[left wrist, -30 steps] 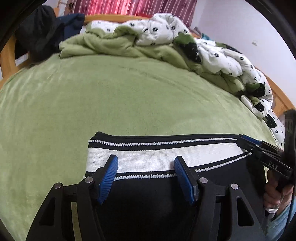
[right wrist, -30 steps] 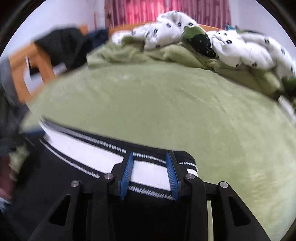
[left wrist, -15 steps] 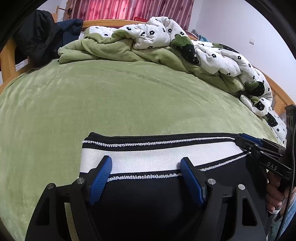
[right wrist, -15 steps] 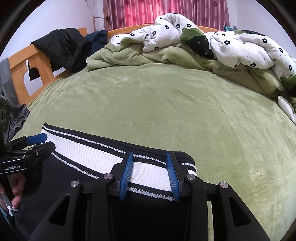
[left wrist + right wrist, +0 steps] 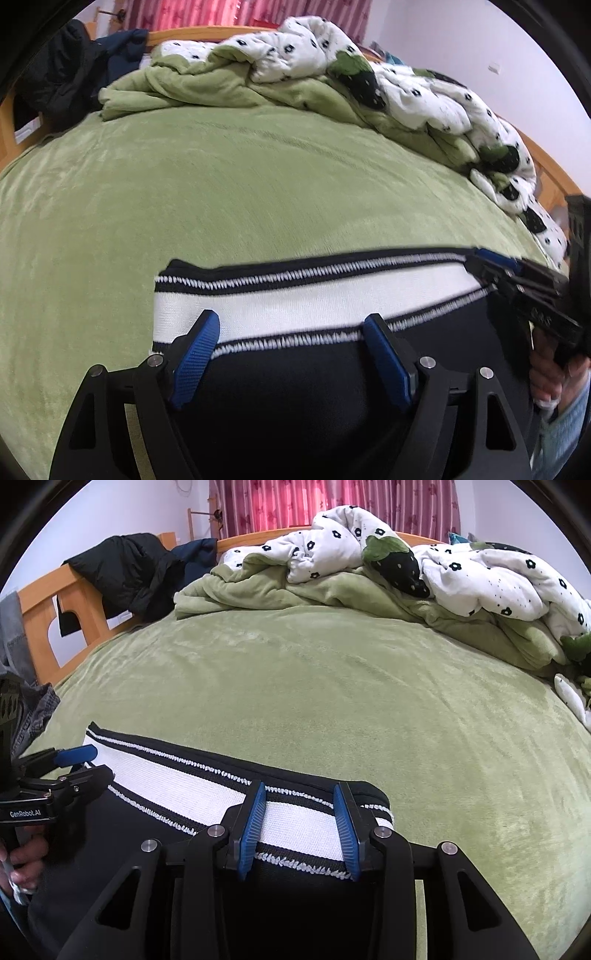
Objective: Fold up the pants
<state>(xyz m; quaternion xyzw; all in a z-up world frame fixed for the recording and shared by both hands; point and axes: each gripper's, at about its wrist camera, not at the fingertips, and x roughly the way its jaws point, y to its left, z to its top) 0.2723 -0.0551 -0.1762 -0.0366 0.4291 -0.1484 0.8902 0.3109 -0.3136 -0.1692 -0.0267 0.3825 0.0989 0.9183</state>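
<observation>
Black pants (image 5: 295,376) with a white and black striped waistband (image 5: 314,291) lie on the green bed, waistband toward the far side. My left gripper (image 5: 291,325) is open, its blue pads (image 5: 195,350) spread over the waistband's left part. My right gripper (image 5: 301,812) is open with a narrower gap, over the waistband (image 5: 177,779) near its right end. Each gripper shows in the other's view: the right one (image 5: 524,288) at the waistband's right end, the left one (image 5: 62,771) at its left end.
The green blanket-covered bed (image 5: 332,686) spreads ahead. A rumpled white floral and green quilt (image 5: 388,568) is heaped at the far side. Dark jackets (image 5: 125,568) hang on the wooden bed frame (image 5: 40,613) at the left. Grey clothing (image 5: 33,709) lies at the left edge.
My left gripper's jaws have spread wider and it has drawn back slightly from the waistband. My right gripper has stayed over the waistband's right end with little change.
</observation>
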